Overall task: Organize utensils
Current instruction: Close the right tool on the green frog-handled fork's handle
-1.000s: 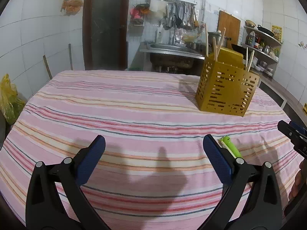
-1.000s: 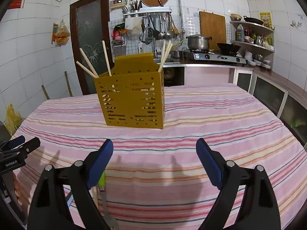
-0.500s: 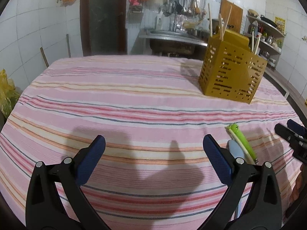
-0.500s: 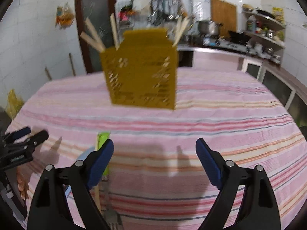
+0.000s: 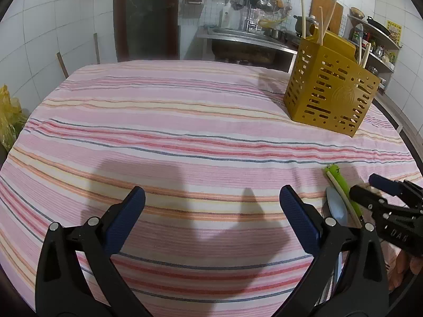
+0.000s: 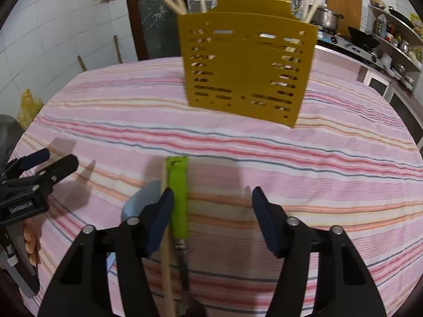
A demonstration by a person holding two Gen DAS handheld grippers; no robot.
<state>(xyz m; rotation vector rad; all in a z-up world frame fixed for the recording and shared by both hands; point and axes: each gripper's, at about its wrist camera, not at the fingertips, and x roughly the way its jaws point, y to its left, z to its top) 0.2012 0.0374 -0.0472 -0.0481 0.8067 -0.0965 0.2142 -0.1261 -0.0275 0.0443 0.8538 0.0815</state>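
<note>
Both hand-held grippers have dipped toward the striped counter (image 5: 185, 121) over the past second, and the right one has slid across so the utensils now lie between its fingers rather than off to its left.

Farthest left, the left hand-held gripper (image 5: 211, 211) hangs released over bare cloth, nothing between its jaws. Its body, seen from the right wrist view, carries white lettering too blurred to read with confidence.

Next come the utensils: a pale blue spoon (image 6: 142, 198), a wooden chopstick (image 6: 166, 259) and the green-handled utensil (image 6: 178, 198), lying side by side, their long axes running away from the camera toward the yellow utensil holder (image 6: 246, 63).

The right hand-held gripper (image 6: 212, 216) is nearer. Its jaws have just been closing and straddle the green handle, which sits hard against the left pad; the right pad stands apart, so nothing is clenched yet.
</note>
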